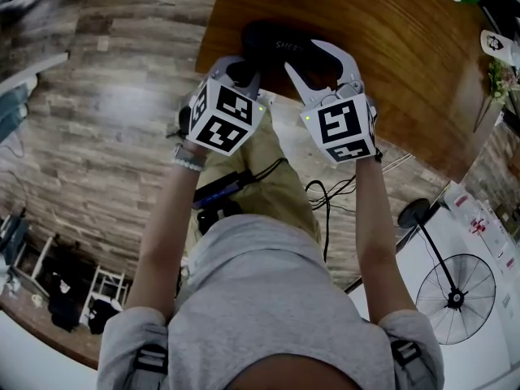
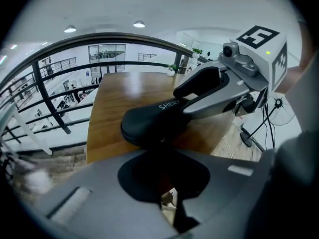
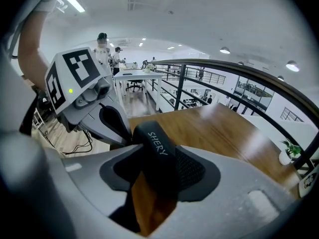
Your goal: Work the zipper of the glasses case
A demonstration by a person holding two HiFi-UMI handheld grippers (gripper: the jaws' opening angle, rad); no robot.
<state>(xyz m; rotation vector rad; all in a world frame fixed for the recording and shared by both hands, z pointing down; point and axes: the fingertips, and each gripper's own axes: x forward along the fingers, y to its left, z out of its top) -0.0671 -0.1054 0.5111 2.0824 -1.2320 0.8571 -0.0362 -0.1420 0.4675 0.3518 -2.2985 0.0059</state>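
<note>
Jaws of right gripper (image 1: 314,62) clamp one glasses case (image 1: 268,39) (black).

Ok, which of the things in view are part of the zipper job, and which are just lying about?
In the job: glasses case; left tool, shut at its end; right tool, clamped on it.
Lying about: floor fan; cables on the floor; potted plant on the table.

The person is wearing a grey short-sleeved shirt (image 1: 268,299), khaki trousers (image 1: 272,177) and a pale wristband (image 1: 188,159), with dark buckled straps (image 1: 150,357) at both shoulders. The left claw (image 1: 238,67) and right claw (image 1: 315,59) are showing grey shells, each carrying a black-marked white cube (image 1: 223,116).
</note>
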